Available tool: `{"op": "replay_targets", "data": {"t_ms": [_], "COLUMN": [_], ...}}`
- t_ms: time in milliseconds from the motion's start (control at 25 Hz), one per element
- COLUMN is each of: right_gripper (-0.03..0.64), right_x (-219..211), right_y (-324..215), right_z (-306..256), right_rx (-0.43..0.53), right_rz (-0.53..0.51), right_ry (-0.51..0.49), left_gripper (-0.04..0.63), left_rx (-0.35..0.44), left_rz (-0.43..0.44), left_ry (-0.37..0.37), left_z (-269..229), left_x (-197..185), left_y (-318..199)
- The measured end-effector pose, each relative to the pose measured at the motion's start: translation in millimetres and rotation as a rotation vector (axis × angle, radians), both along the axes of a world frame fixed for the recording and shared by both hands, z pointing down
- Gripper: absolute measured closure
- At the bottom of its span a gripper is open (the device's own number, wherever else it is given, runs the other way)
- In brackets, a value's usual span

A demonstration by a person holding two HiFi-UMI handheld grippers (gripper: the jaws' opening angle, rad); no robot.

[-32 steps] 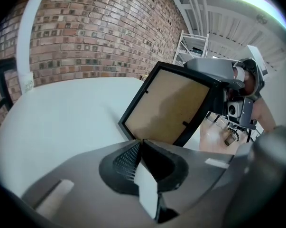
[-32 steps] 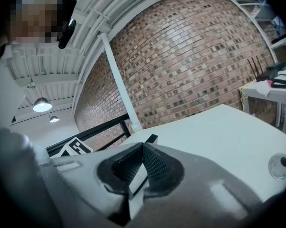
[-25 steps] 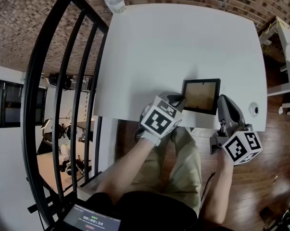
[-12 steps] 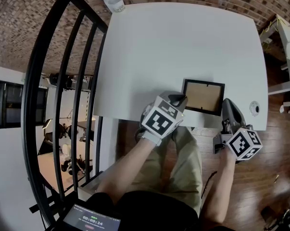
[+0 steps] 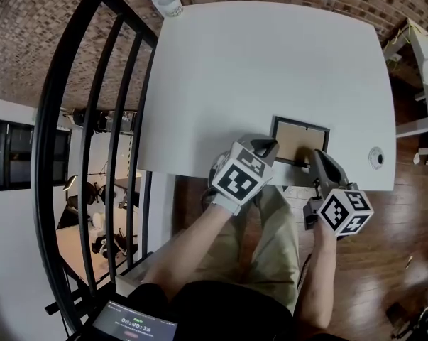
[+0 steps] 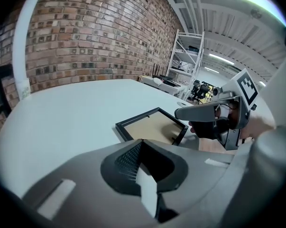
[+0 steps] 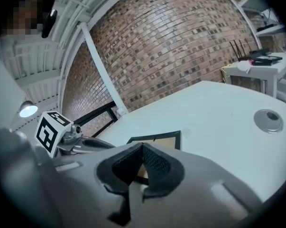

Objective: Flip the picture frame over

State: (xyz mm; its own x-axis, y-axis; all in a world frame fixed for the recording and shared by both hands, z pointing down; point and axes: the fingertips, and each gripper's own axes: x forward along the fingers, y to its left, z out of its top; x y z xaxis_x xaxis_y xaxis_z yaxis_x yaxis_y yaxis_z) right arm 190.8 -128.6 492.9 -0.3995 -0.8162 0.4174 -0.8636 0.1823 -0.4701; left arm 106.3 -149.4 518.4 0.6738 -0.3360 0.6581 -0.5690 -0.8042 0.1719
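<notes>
Beside a brick wall (image 6: 86,42) and a black railing (image 5: 93,119), the white tabletop (image 5: 270,69) carries a round metal disc (image 5: 375,158) near its right edge. A white shelf unit (image 6: 188,56) stands farther back in the room, and a wooden floor (image 5: 384,247) shows below. The picture frame (image 5: 300,139) lies flat near the tabletop's near edge, its brown backing facing up. The left gripper (image 5: 263,147) points in from the near side, its tip at the frame's left edge. Its fingers (image 6: 128,160) are pressed together with nothing between them. The right gripper (image 5: 317,156) reaches in low over the frame's near right corner. Its fingers (image 7: 157,163) are also pressed together, and I cannot tell whether they touch the frame.
</notes>
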Motion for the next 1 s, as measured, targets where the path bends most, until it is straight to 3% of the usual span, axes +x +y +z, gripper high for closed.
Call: {"op": "replay_targets", "data": {"t_ms": [320,560,680,1000], "right_gripper": [0.624,0.624,0.624,0.624], "right_x": [7,14,16,9], "right_y": [3,5,9,40], "right_z": [4,0,-7,-45], "right_rx": [-0.008,0.003,0.017,0.085], "right_rz": [0.02,0.031,0.033,0.014], "right_ry": [0.028,0.049,0.076,0.156], "left_gripper": [0.581,0.581,0.581,0.581], "left_rx": [-0.008,0.032,0.063,0.167], "left_rz": [-0.018,-0.012,-0.02,-0.027], "left_ry": [-0.01,0.006,0.055,0.27], "left_z": [4,-4,-18,-88], "left_x": [-4,-1,2,1], "left_y": [1,3,10,41]}}
